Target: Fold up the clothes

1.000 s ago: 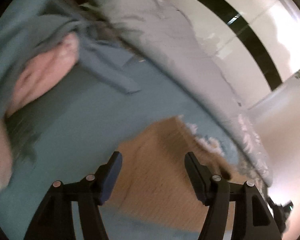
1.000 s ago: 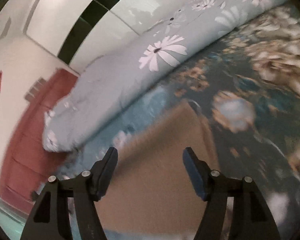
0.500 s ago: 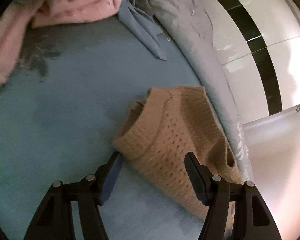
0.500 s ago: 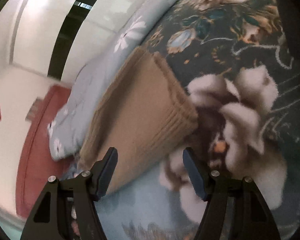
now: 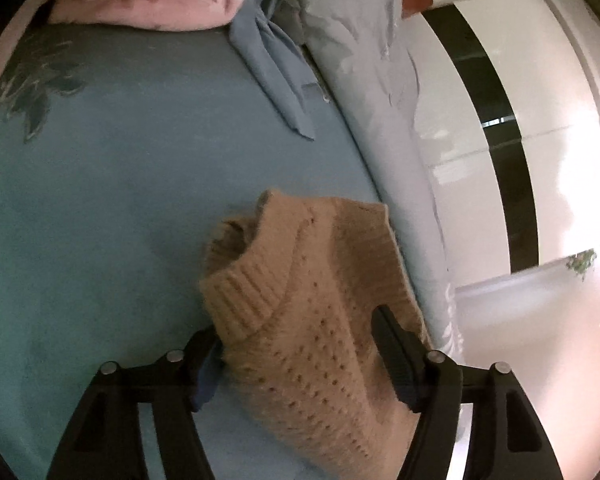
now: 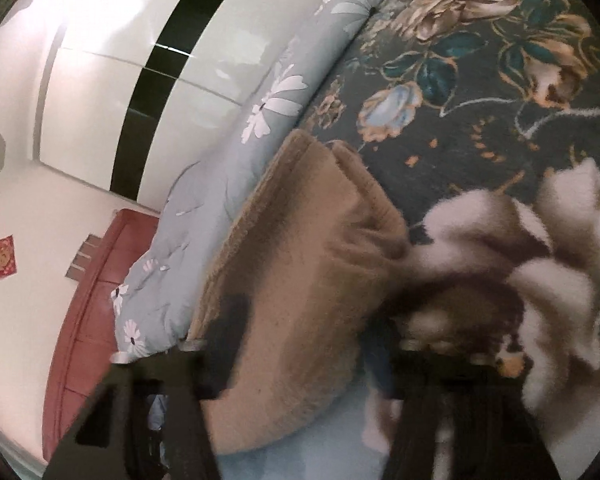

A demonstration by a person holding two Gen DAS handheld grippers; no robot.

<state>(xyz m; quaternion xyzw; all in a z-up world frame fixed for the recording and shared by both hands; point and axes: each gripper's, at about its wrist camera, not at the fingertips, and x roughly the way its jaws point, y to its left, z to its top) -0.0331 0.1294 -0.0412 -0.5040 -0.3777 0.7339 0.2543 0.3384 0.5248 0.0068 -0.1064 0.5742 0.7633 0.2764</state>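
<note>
Tan sweater on the bed, a claw at each end

The left claw [image 5: 296, 354] and right claw [image 6: 304, 344] are both spread wide around the folded tan sweater [image 5: 316, 320] on the blue floral bedspread [image 5: 120, 200]; beyond lie a rolled daisy quilt [image 5: 376, 92], a blue garment [image 5: 276, 68] and a pink garment [image 5: 148, 4].

— What covers the bed [image 5: 112, 184]?

— A teal spread, plain at one end, with big printed flowers [image 6: 512, 264] at the other.

— And what lies on it?

— A tan knitted sweater [image 5: 312, 320], folded, just beside a rolled grey-blue quilt [image 5: 376, 92] with white daisies. Farther up, a pink garment [image 5: 148, 4] touches a blue one [image 5: 276, 76].
</note>
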